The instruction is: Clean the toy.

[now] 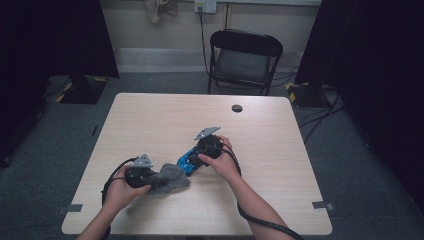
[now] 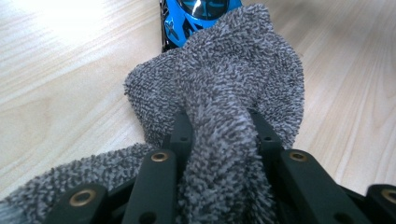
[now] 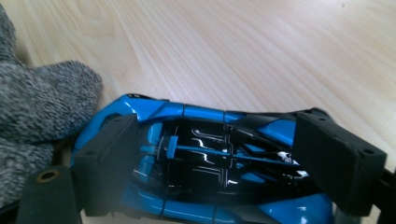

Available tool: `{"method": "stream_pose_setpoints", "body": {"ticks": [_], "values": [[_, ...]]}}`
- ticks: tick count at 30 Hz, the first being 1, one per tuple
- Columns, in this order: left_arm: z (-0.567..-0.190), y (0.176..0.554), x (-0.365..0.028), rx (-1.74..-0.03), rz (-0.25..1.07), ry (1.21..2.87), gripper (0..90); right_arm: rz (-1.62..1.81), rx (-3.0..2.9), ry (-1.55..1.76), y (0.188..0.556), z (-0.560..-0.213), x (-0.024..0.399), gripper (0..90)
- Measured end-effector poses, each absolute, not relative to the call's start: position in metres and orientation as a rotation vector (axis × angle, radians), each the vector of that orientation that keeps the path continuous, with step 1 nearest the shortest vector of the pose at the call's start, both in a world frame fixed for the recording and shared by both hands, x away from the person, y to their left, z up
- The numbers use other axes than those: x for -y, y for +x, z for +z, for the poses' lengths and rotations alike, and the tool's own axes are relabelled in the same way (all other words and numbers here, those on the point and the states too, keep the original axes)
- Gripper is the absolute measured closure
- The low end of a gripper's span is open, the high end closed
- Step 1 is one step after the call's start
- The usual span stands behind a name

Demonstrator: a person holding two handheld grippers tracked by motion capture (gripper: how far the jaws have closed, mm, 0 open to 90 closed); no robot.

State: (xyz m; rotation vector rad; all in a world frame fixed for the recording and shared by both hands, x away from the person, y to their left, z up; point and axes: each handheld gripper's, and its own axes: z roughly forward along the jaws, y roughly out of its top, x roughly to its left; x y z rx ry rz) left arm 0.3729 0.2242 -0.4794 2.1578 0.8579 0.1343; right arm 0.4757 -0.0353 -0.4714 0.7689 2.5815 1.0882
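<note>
Sitting between right gripper point(image 3: 219, 163) jaws: blue toy car point(image 3: 210, 140).

My high view sits above my side of the worktop point(image 1: 165, 115), looking forward and down, far enough back to take in the whole top, a folding chair point(image 1: 244, 60) and the wall behind. The left tool point(image 1: 141, 174) carries a camera that looks along its own jaws, very close, low over the wood grain, facing a grey towel point(image 2: 224, 93) with a blue toy car point(image 2: 198, 16) just beyond. The right tool point(image 1: 200, 155) carries another, also very close, looking down its jaws across the car, with the towel at its left edge. All three views share the towel, car and worktop patch between my hands.
</note>
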Motion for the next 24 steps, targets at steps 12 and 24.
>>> {"method": "stream_pose_setpoints", "body": {"ticks": [12, 24], "values": [[-0.486, 0.373, -0.225, -0.861, 0.124, 2.15, 62.3, 1.127, -2.591, 0.709, 0.475, -0.478, 0.032, 10.2], [-0.489, 0.374, -0.223, -0.858, 0.12, 2.123, 46.6, 1.179, -2.552, 0.673, 0.47, -0.485, 0.033, 5.4]]}}
